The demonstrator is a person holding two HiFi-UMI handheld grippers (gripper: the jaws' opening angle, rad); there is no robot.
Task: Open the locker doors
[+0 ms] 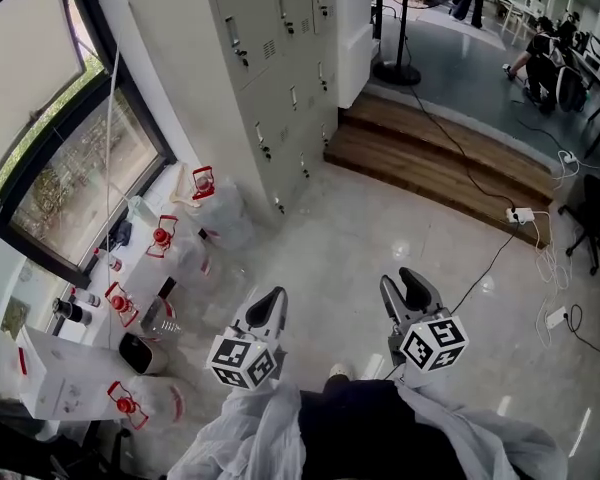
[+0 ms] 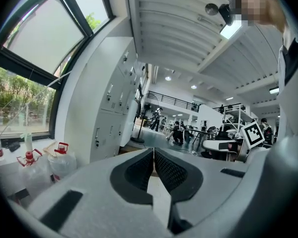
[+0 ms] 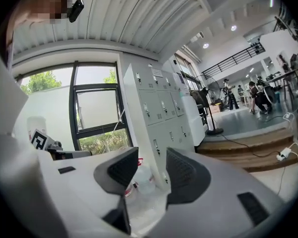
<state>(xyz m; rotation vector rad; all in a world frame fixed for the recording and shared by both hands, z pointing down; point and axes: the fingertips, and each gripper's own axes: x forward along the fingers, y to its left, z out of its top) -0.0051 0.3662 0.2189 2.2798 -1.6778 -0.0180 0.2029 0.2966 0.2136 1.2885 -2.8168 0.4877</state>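
Head view: lockers (image 1: 276,58) stand upper centre, grey bank against the wall, well ahead of both grippers. All doors look shut, though they're small from here, so not certain for the far column. Left gripper (image 1: 268,306) and right gripper (image 1: 412,290) are low in frame over bare floor (image 1: 360,238), side by side, apart from each other and touching nothing. Jugs (image 1: 205,203) with red caps sit at the lockers' left, under the window (image 1: 75,158). Wooden step (image 1: 435,163) runs along the lockers' right side.

Left gripper view: jaws together, tips meeting, nothing between them. Lockers are left of centre, beyond the tips; handles visible, doors flush. Jugs are at lower left. The right gripper's cube (image 2: 252,134) shows at the right edge.

Right gripper view: jaws spread wide, nothing gripped. The gap frames the lockers' bottom corner and one jug far behind, not in contact. Lockers are dead centre above the jaws, doors flush. Fan stand (image 3: 212,118) is on the step to their right.
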